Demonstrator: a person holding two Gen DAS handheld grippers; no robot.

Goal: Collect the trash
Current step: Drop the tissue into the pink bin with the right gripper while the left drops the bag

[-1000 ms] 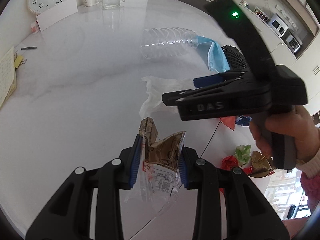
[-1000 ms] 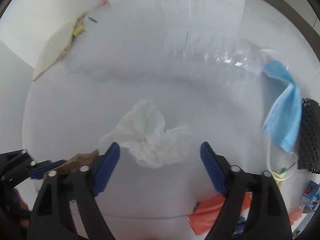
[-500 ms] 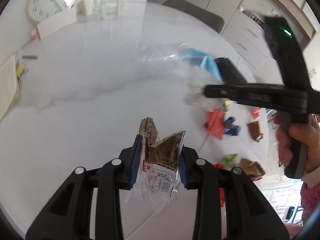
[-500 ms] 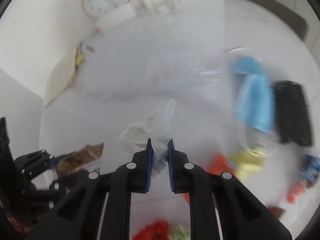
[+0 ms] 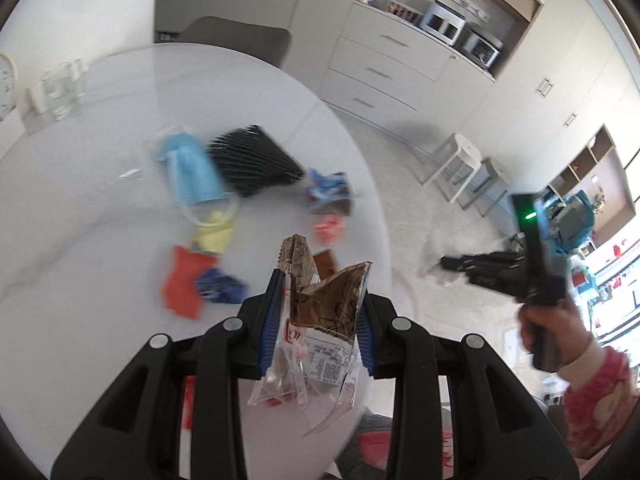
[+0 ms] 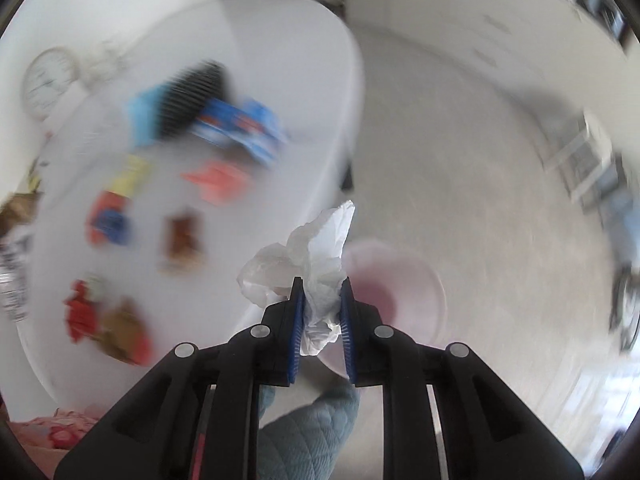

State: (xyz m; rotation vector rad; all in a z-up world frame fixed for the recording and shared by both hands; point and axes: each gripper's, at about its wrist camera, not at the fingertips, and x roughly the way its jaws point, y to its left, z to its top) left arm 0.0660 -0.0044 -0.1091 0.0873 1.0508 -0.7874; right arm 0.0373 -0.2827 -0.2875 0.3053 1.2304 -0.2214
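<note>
Two pieces are in hand, my left gripper (image 5: 318, 320) clamped on the snack wrapper (image 5: 320, 312) and my right gripper (image 6: 320, 320) pinching the crumpled tissue (image 6: 316, 276) above the pink bin (image 6: 416, 280), so release comes next, I judge.

open floor (image 6: 460, 168) right of table (image 6: 280, 40); wrappers (image 5: 192, 284) crowding tabletop

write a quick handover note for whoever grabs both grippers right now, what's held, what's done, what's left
Left gripper: shut on a brown snack wrapper, held above the table.
Right gripper: shut on a crumpled white tissue, off the table edge, over a pale pink bin on the floor.
Done: both pieces picked up; neither dropped in yet.
Left on the table: blue face mask, black ridged thing, and several small coloured wrappers.
</note>
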